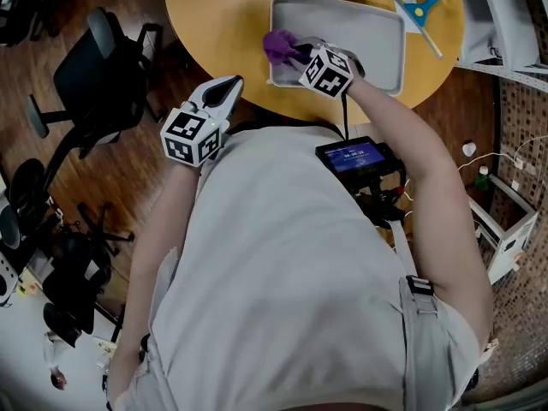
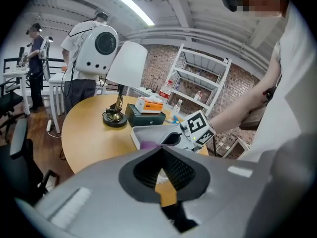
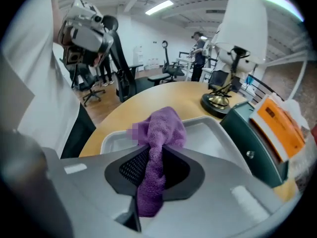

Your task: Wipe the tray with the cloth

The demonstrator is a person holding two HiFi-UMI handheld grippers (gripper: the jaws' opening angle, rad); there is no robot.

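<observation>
Cloth [image 3: 161, 133], purple, is clamped in the right gripper's [image 3: 151, 170] jaws over the grey tray's [image 1: 377, 32] left end on the counter [image 1: 214, 24], while the left gripper's [image 2: 161, 150] jaws are closed together, empty.

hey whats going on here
A person is working with a handheld gripper in each hand. The right gripper is shut on a purple cloth over the left end of the grey tray on the round table. The left gripper is shut and empty, held off the table's edge.
</observation>
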